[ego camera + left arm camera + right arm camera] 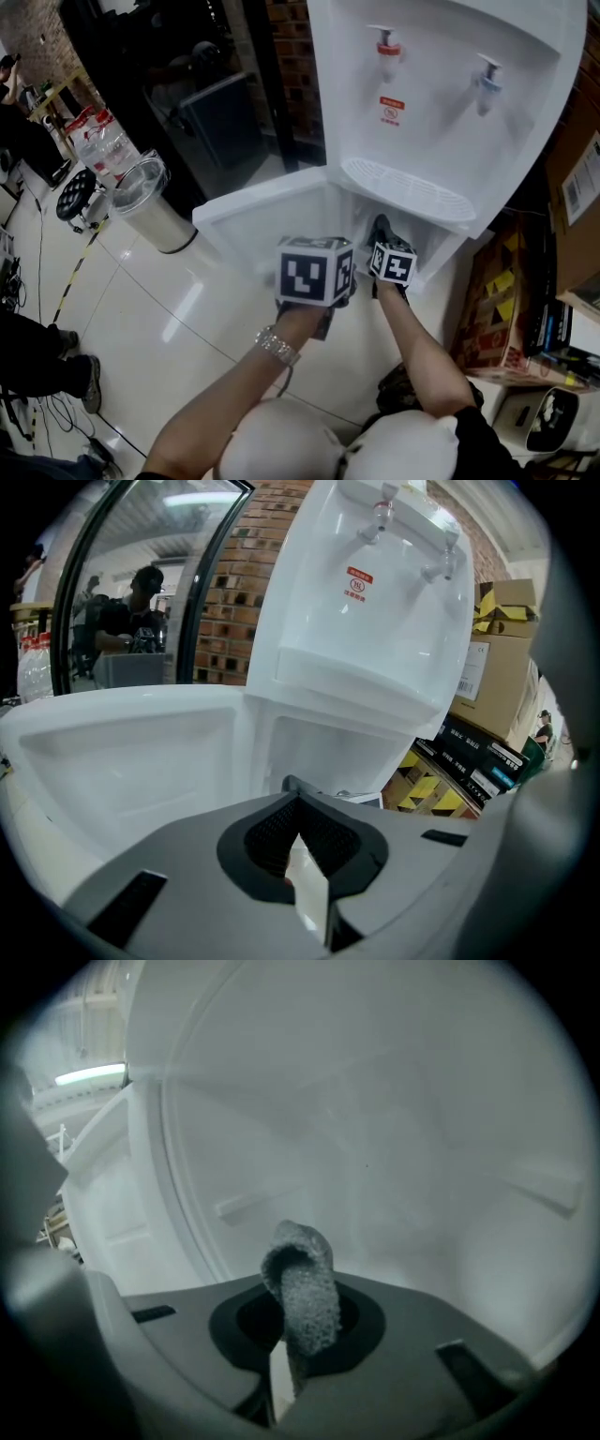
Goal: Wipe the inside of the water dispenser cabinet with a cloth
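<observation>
While the right tongs (pixel 286 1358) hold the grey, nubbly cloth (pixel 305 1302) inside the white plastic cabinet (pixel 394 1147) of the tall white water dispenser (pixel 441 94), wiping is the step in hand.
To do it well, I judge the folded end of the cloth should be pressed flat onto a cabinet wall. It should then be drawn in overlapping strokes from the back of the cabinet toward its opening, reaching the corners and moulded ribs, with a grip firm enough that the cloth cannot slip. The right tongs are pinched on the cloth, whose loop stands up past their tips near the cabinet's inner wall; whether it touches cannot be told. The left tongs (pixel 302 860) are drawn together with only a sliver between them and hold nothing. They sit just outside the cabinet opening, beside its swung-open white door (pixel 122 752).
</observation>
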{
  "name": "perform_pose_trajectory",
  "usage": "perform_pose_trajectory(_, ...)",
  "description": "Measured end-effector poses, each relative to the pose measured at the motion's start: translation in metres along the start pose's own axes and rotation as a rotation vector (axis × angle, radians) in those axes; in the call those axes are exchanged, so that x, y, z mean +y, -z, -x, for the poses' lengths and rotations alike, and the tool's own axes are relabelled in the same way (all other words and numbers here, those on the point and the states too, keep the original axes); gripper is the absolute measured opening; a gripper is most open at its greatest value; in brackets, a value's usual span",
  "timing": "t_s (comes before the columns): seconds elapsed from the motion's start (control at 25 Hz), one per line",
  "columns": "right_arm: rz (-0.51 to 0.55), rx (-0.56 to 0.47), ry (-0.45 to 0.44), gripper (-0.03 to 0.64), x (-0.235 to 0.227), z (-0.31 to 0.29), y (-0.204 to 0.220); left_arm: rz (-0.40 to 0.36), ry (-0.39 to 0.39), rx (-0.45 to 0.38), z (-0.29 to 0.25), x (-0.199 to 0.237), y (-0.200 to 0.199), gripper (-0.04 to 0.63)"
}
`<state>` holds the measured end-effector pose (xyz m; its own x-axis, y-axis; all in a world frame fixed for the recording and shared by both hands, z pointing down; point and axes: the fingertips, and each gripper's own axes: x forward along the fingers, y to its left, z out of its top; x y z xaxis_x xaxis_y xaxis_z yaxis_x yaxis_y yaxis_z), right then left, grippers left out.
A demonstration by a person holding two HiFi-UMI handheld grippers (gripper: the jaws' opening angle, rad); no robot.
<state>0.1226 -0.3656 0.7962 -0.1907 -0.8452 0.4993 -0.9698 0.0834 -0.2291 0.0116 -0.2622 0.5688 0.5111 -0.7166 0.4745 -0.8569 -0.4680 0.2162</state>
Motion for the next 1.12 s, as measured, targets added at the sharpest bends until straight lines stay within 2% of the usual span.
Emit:
perform_pose_trajectory(0.16, -0.009, 0.033, 0.124, 0.020, -0.037, 0.001, 0.007, 0.003, 0.003, -0.001, 0.001, 0.001, -0.001, 0.003)
perform_pose_trajectory(0.28, -0.033, 0.012, 0.222, 0.020, -0.064, 0.013, 0.001, 0.002, 0.002, -0.003, 0.000, 0.000, -0.001, 0.003)
perform_pose_trajectory(0.48, -0.026, 0.022, 0.276, 0.020, -0.070, 0.023, 0.003, -0.018, 0.017, 0.017, -0.009, -0.008, 0.005, 0.003)
perform_pose_trajectory(0.64, -0.047, 0.043, 0.236, 0.020, -0.059, 0.026, 0.007, -0.007, 0.002, 0.020, -0.013, 0.001, 0.008, 0.003)
perform_pose_trajectory(0.76, -0.086, 0.102, 0.177, 0.020, -0.047, 0.020, 0.026, 0.009, -0.038, -0.005, -0.013, 0.019, 0.001, 0.003)
perform_pose_trajectory(0.88, -0.053, 0.092, 0.121, 0.020, -0.033, 0.009, 0.021, -0.003, -0.057, -0.018, -0.023, 0.027, -0.002, 0.003)
perform_pose_trajectory(1.0, -0.047, 0.075, 0.077, 0.020, -0.012, 0.024, 0.017, -0.012, -0.051, 0.008, -0.035, 0.027, 0.012, 0.003)
perform_pose_trajectory(1.12, -0.040, 0.081, 0.031, 0.018, 0.017, 0.041, 0.005, -0.015, -0.091, 0.037, -0.035, 0.034, 0.020, 0.002)
